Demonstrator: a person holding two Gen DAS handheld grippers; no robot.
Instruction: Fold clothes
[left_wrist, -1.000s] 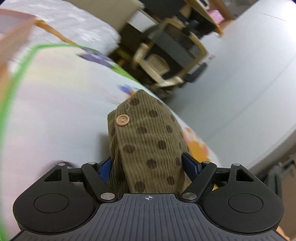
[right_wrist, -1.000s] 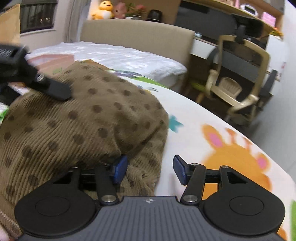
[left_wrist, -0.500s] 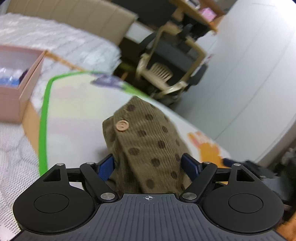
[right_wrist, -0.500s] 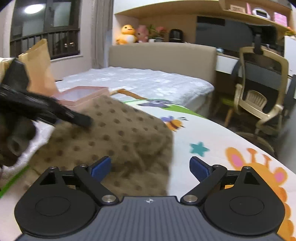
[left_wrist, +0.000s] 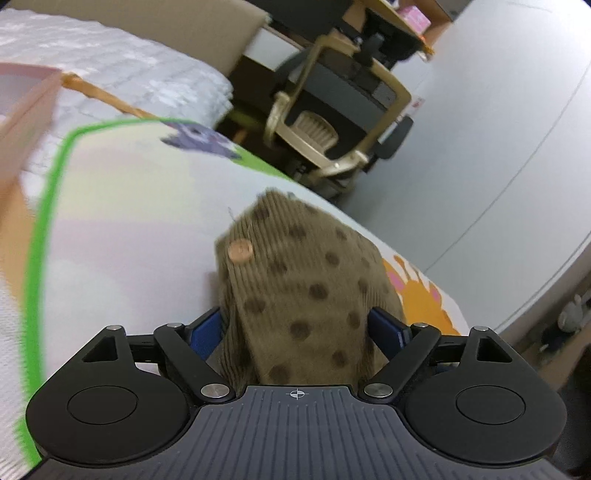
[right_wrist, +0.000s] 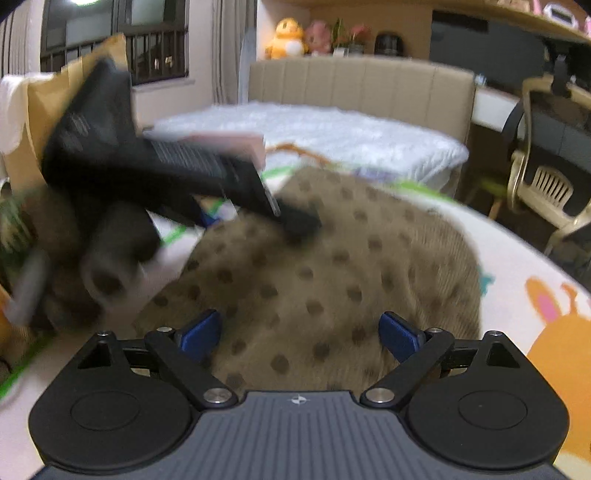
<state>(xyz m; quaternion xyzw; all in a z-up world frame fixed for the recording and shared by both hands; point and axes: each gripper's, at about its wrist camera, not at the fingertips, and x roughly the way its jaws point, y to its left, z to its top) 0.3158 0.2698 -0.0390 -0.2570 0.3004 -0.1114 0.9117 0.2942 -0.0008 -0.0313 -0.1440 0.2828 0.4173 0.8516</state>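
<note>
A brown corduroy garment (left_wrist: 295, 288) with dark dots and a tan button (left_wrist: 240, 251) lies bunched on a cartoon play mat (left_wrist: 129, 221). My left gripper (left_wrist: 295, 328) has a thick fold of it between its blue pads (left_wrist: 207, 330); the jaws are opening, and the cloth still touches both pads. In the right wrist view the garment (right_wrist: 332, 277) spreads across the mat (right_wrist: 517, 266). My right gripper (right_wrist: 299, 332) hovers open over its near edge, pads clear of the cloth. The left gripper (right_wrist: 255, 218) shows blurred at the garment's far left edge.
A pink box (right_wrist: 229, 144) and a brown paper bag (right_wrist: 44, 110) stand at the far left beyond the mat. A white quilted bed (right_wrist: 332, 125) lies behind. A beige desk chair (left_wrist: 332, 122) stands off the mat's far right edge, by grey floor.
My right gripper let go of the garment's corner, opened wide and drew back over its near edge. The left gripper's jaws widened a little around the fold, and its view swung slightly.
</note>
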